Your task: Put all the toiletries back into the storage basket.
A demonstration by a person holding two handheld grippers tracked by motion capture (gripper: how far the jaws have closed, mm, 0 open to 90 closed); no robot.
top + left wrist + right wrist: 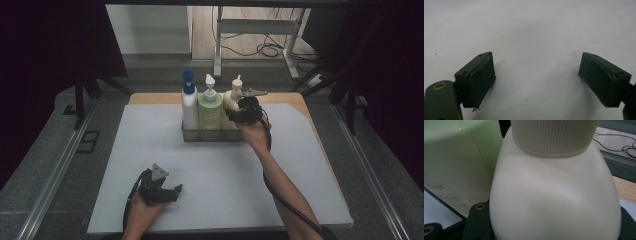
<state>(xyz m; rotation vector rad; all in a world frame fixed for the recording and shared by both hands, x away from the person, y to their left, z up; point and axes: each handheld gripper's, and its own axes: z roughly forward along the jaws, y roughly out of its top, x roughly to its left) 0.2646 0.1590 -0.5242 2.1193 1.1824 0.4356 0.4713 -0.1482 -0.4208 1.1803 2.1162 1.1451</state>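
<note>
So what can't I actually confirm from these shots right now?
- Right gripper fingers: in the right gripper view the cream bottle hides them, so contact is unclear.
- Cream bottle's base: in the high view the hand and basket cover it.
- Green bottle label print: too small.

Blue-capped white bottle [189, 102] and pale green pump bottle [210, 111] upright side by side, white mat [210, 175] over wooden tabletop [155, 98], table frame [260, 30] and cables [270, 50] on floor beyond

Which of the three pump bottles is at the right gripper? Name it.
The cream bottle, rightmost in the clear bin. The right gripper is around it; the green bottle and blue-capped white bottle stand untouched.
</note>
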